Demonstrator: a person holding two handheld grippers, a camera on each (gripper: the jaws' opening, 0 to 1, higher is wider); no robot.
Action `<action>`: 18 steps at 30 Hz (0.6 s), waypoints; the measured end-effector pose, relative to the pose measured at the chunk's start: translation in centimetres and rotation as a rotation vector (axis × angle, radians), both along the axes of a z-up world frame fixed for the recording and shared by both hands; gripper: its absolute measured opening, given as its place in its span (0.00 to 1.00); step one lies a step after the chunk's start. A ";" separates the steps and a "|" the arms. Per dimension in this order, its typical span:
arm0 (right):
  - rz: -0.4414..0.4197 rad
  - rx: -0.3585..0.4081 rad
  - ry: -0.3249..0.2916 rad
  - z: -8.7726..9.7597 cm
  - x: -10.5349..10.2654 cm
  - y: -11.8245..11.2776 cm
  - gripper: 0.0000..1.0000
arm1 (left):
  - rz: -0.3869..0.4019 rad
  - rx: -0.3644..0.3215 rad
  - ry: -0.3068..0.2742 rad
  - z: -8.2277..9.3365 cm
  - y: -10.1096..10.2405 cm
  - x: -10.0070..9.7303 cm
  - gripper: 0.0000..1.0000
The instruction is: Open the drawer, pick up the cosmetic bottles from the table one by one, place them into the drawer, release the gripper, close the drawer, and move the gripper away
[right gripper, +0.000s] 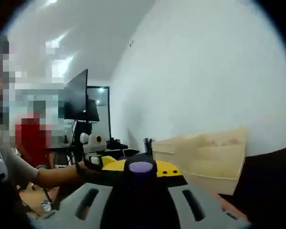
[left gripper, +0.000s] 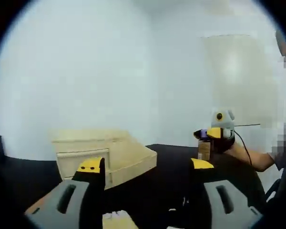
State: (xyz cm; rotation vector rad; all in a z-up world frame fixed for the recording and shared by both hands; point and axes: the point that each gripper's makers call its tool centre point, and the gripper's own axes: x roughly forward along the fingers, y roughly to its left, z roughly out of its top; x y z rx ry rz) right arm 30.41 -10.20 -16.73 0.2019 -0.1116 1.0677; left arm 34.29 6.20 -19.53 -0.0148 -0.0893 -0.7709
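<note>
Right gripper view: right gripper (right gripper: 142, 172) clamps purple-capped cylindrical bottle (right gripper: 141, 168).

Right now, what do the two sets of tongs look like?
Both are grey with a slot in each arm and yellow tips. The left tongs show black dots on one tip. The right tongs carry a grey housing with a thin black cable trailing off.

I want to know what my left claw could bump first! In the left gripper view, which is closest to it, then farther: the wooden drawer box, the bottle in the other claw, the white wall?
1. Wooden drawer box, ahead toward the view's left, drawer pulled out.
2. Bottle, held by the right claw, toward the view's right.
3. White wall, behind everything.
</note>
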 end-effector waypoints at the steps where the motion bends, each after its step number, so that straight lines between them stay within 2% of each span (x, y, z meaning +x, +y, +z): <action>1: -0.022 0.000 0.005 0.0 0.3 -0.2 0.17 | 0.016 0.010 -0.004 -0.1 0.3 0.1 0.68; 5: -0.073 -0.007 0.012 -0.2 1.2 -0.6 0.17 | 0.076 -0.016 -0.024 -0.7 2.0 0.5 0.70; 7: -0.105 -0.015 0.038 -0.7 1.8 -0.8 0.17 | 0.104 0.026 -0.003 -1.6 2.5 0.8 0.73; 8: -0.119 -0.018 0.045 -0.9 2.1 -0.9 0.17 | 0.125 0.058 -0.015 -2.0 2.7 1.0 0.76; 11: -0.166 -0.017 0.076 -1.0 3.1 -1.2 0.17 | 0.120 0.065 0.007 -3.0 2.2 1.0 0.83; 14: -0.228 -0.040 0.069 -0.5 3.9 -1.6 0.17 | 0.128 0.086 0.012 -3.8 1.7 1.1 0.83; 18: -0.314 -0.052 0.075 0.3 5.5 -2.0 0.17 | 0.103 0.154 0.029 -5.0 0.6 0.9 0.84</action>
